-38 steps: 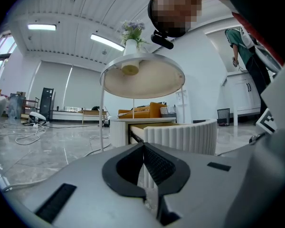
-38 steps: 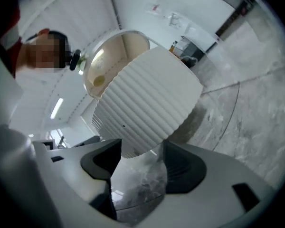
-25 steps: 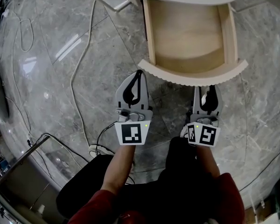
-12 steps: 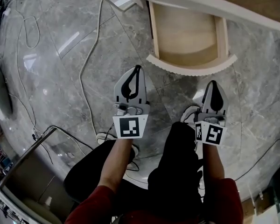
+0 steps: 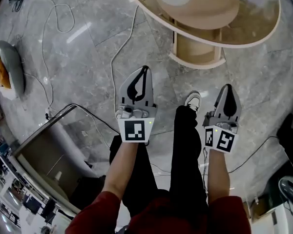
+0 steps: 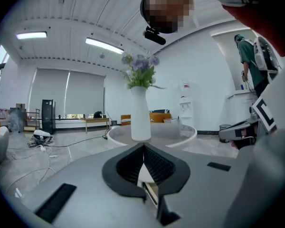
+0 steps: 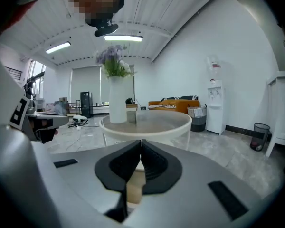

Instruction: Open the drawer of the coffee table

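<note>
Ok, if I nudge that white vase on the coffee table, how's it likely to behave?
The vase is tall and narrow with flowers on top, so it probably tips easily. Its smooth white surface suggests ceramic: likely slippery and breakable.

We see the round coffee table (image 5: 254,28), cream-rimmed with a tan top. From under its near edge its light wooden drawer (image 5: 198,50) stands pulled out toward us, curved cream front foremost.
</note>
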The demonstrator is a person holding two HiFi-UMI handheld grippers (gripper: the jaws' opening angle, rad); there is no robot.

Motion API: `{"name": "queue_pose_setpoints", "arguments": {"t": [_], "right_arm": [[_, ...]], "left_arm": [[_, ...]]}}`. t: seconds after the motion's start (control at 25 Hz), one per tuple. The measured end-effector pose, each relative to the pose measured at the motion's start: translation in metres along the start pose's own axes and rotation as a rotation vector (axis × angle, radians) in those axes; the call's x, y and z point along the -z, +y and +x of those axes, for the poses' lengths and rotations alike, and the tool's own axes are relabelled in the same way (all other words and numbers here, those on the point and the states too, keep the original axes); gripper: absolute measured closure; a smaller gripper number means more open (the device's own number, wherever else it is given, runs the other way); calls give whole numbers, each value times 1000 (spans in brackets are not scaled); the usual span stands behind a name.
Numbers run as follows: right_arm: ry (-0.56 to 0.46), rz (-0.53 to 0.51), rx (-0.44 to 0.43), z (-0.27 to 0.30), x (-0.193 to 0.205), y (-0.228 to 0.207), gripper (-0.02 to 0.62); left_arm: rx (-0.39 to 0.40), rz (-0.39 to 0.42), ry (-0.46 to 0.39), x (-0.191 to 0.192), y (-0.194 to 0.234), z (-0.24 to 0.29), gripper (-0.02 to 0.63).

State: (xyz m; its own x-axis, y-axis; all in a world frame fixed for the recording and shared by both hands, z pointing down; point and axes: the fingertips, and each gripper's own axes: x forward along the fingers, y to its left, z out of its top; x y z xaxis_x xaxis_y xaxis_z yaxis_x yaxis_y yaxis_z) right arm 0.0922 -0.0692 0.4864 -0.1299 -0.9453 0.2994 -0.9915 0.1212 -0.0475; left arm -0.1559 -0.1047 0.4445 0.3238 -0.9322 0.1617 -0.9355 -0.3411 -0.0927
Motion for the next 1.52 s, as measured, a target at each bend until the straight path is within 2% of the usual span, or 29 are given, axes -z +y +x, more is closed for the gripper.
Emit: {"name": "queue_pose_setpoints", "arguments": {"t": [0.12,0.24,0.32,0.4,0.52,0.68,0.84,0.96,1.04,1.24,1.52], "right_arm": [[-13,3,-24,-12,-82,15,574],[-45,7,-41,-22,-166,24,572],[-81,10,-51,-27,-225,26,572],[-120,17,-62,-37,-283,28,572],[-166,20,-94,-63,-357,38,574],[-237,-11,-152,-100,-443,52,574],[-303,-31,-159,-124,-513,52,574],[-314,-20,-209,-140,-544,58,572],[-322,-19,-226,-149,-556,60,572],[-337,-50,-203,-157,-569,58,572],[-348,-89,-172,-168,-573,51,572]], "left_arm": [[-13,-16,11,-79,10,-18,591],[-2,16,32,-157,15,-32,592],[2,19,76,-203,16,-40,592],[-5,-25,127,-245,17,-53,592],[-11,-54,84,-317,21,-75,591],[-49,-42,59,-399,28,-102,592],[-100,-27,-8,-460,39,-113,592],[-131,-24,-40,-490,47,-121,591],[-124,-5,-55,-504,46,-124,592],[-108,41,-124,-528,43,-127,592],[-92,48,-138,-536,32,-131,592]]}}
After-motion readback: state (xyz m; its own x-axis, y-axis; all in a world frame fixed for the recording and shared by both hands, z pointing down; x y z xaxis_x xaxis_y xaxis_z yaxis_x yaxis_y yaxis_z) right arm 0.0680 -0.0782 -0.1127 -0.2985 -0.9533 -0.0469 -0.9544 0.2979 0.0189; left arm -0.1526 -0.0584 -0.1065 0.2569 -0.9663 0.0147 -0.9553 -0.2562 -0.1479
